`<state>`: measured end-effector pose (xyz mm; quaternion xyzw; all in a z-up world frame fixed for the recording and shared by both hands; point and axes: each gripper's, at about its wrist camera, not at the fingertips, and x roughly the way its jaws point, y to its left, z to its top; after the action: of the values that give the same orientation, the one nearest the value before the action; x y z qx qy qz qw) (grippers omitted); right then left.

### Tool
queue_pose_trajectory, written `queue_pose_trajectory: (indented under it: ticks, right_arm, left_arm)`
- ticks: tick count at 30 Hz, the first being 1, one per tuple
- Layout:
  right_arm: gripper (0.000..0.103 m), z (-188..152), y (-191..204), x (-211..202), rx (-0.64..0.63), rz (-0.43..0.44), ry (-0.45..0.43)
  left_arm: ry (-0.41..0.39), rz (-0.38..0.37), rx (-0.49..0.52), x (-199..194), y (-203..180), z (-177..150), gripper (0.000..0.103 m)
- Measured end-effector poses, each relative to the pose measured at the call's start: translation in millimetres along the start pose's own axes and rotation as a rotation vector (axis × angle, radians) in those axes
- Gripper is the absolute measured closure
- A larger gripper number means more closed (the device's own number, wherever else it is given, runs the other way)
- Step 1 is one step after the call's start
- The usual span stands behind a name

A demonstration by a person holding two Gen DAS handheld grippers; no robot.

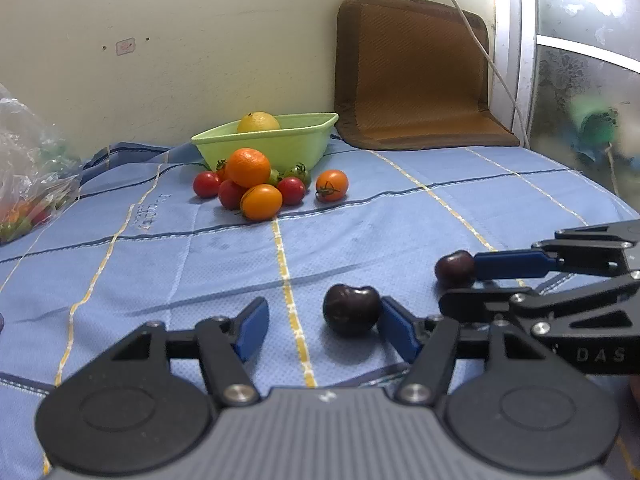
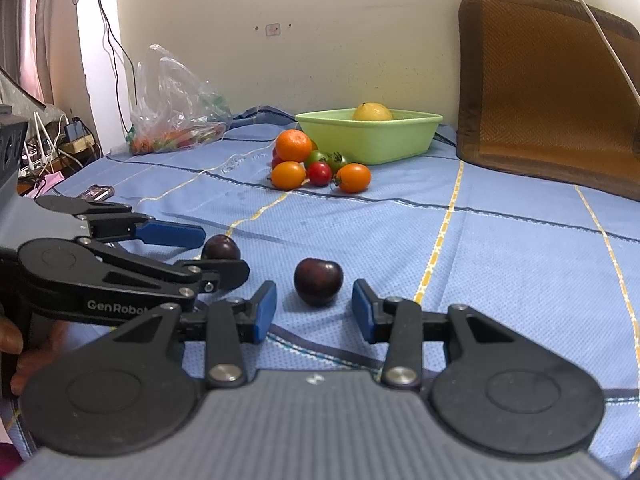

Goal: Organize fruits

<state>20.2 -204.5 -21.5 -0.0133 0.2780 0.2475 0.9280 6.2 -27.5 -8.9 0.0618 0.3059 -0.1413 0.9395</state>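
Two dark plums lie on the blue cloth. In the left wrist view, my left gripper [image 1: 322,326] is open around the near plum [image 1: 351,309], whose right side touches the right finger. The other plum [image 1: 454,267] lies between the fingers of my right gripper [image 1: 460,280]. In the right wrist view, my right gripper [image 2: 314,312] is open with that plum [image 2: 318,281] between its tips, touching neither. The left gripper [image 2: 224,254] enters from the left around its plum [image 2: 220,248]. A green bowl [image 1: 280,148] holding a yellow fruit [image 1: 258,122] stands at the back.
A heap of oranges and cherry tomatoes [image 1: 256,184] lies in front of the bowl [image 2: 372,138]. A plastic bag of produce [image 2: 176,120] sits at the back left. A brown mat [image 2: 548,80] leans on the wall at the back right, with a white cable [image 1: 480,48] across it.
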Motion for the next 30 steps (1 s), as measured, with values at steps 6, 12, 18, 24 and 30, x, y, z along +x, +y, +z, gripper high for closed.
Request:
queue_pose_trajectory:
  ticks: [6,12,18,24,30]
  right_arm:
    - [0.058,0.0,0.2,0.5,-0.005,-0.001,0.001]
    - [0.058,-0.1,1.1,0.7,-0.015,-0.006,0.002]
    - [0.058,0.1,2.8,1.3,-0.024,-0.012,0.004]
    - [0.058,0.1,4.1,1.1,-0.034,-0.018,0.005]
    - [0.058,0.2,6.5,2.0,-0.045,-0.025,0.008]
  left_arm:
    - [0.004,0.011,-0.005,0.3,0.5,0.1,0.037]
    - [0.006,0.017,-0.003,0.5,0.4,0.5,0.035]
    - [0.007,0.018,-0.003,0.8,1.3,0.6,0.034]
    - [0.007,0.018,-0.003,1.0,1.5,0.8,0.034]
    - [0.007,0.019,-0.001,1.0,1.6,1.0,0.033]
